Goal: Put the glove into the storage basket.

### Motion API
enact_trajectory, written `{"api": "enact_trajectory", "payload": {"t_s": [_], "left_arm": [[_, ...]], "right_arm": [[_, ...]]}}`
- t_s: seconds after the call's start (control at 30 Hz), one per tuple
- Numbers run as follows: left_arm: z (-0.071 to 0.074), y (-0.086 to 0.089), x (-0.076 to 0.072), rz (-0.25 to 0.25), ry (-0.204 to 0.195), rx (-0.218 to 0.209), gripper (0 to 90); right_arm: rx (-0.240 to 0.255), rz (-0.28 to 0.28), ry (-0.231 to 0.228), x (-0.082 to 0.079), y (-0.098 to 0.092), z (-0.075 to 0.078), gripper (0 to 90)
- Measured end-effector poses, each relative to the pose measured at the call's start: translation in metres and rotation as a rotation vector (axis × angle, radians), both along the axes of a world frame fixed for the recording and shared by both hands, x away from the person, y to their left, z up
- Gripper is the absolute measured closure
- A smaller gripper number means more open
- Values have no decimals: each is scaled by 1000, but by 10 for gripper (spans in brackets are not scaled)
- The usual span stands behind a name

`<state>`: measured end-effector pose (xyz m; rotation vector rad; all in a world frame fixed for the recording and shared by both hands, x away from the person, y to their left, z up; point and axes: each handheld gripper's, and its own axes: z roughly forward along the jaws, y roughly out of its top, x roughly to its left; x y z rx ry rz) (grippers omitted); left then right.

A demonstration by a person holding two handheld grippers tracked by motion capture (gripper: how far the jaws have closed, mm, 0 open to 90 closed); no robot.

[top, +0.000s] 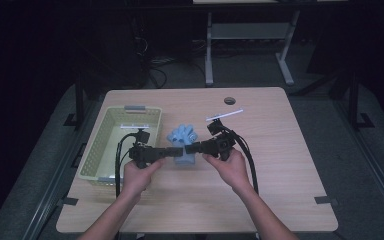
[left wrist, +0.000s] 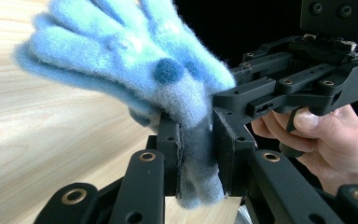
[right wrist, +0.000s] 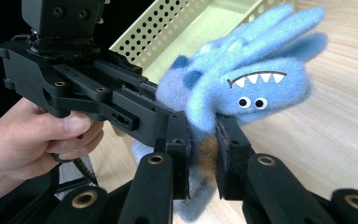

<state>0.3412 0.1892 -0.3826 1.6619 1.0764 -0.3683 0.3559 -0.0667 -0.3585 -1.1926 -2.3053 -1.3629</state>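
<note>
We hold one fuzzy light-blue knitted glove with a monster face (top: 184, 145) between both tools, near the centre of the pale wooden counter (top: 280, 165). In the high view the left gripper (top: 176, 151) comes in from 9 o'clock and the right gripper (top: 190, 148) from 3 o'clock, and their tips meet at the glove's cuff end.

Left gripper view: the jaws are clenched on the cuff of the glove (left wrist: 135, 65), fabric pinched flat between the two pads, with the fingers of the glove fanning up toward 11 o'clock. The right gripper (left wrist: 223, 109) enters from 3 o'clock, held in a hand (left wrist: 326, 140), and bites the same cuff just beside our own jaws.

Right gripper view: the jaws are likewise clenched on the cuff, below the glove's (right wrist: 247, 74) stitched teeth and two small eyes. The left gripper (right wrist: 168, 123) crosses in from 9 o'clock.

We judge that the double grip on opposite sides of the cuff is meant to keep the limp fabric spread and under control, either for opening the cuff or for carrying it.

The pale yellow-green perforated plastic basket (top: 97, 145) stands at 9 o'clock of the glove, just beside it, a likely destination. A white stick-like object (top: 225, 115) lies at 1 o'clock, apart.
</note>
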Motion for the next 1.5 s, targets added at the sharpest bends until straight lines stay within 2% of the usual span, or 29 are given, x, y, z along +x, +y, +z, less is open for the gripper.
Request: {"api": "enact_trajectory", "payload": {"t_s": [0.27,0.67,0.9,1.13,1.23,1.5], "left_arm": [[4,11,0,6,-12,-2,730],[14,29,2,11,-42,19,730],[17,44,1,28,-39,12,730],[20,61,1,43,-50,31,731],[21,66,0,56,-39,30,731],[18,80,0,66,-43,29,731]], "right_arm": [[5,11,-8,2,10,4,776],[5,32,-19,8,28,13,776],[4,47,-24,11,44,18,776],[12,64,-30,14,61,18,777],[18,68,-28,16,67,18,777],[19,85,-22,20,81,16,777]]}}
